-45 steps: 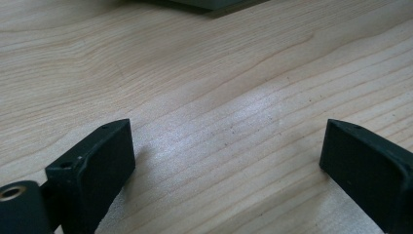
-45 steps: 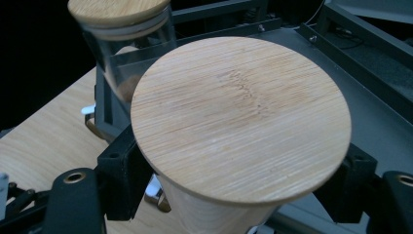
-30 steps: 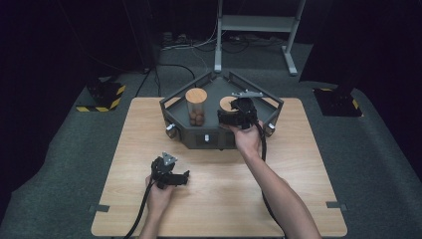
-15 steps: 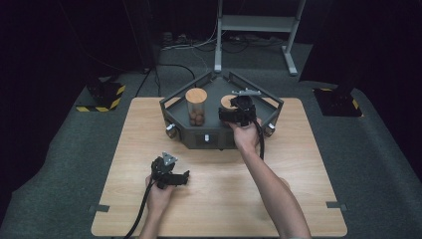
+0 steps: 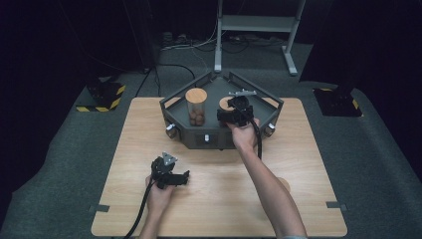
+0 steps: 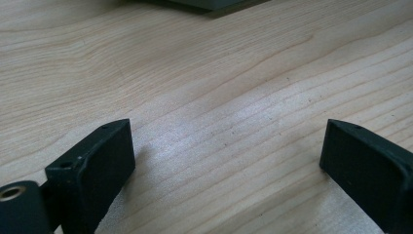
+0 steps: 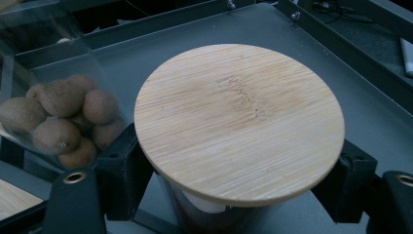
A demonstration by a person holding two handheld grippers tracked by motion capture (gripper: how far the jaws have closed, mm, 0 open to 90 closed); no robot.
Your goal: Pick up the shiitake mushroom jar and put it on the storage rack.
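Your right gripper [image 5: 235, 110] reaches into the dark grey angular metal tray [image 5: 174, 110] at the far middle of the pale wooden table [image 5: 298, 149], and its two black jaws are clamped on a clear glass jar with a round bamboo lid [image 7: 238, 119]. In the right gripper view the jaws press on the jar's sides just beneath the lid, which hides most of the glass. Just to the left of it in the tray stands a second clear glass jar with a bamboo lid [image 5: 196, 106], upright, with a pile of small brown round fruits [image 7: 63, 122] in its lower part; the two jars stand close, and you cannot tell whether they touch. Compared with a second ago, your right hand and the held jar sit in nearly the same spot in the tray, shifted at most a little, and the grip is unchanged. Your left gripper [image 5: 170, 175] rests low over the near left part of the table, well apart from the tray, exactly where it was before, its jaws wide apart with bare wood between them.
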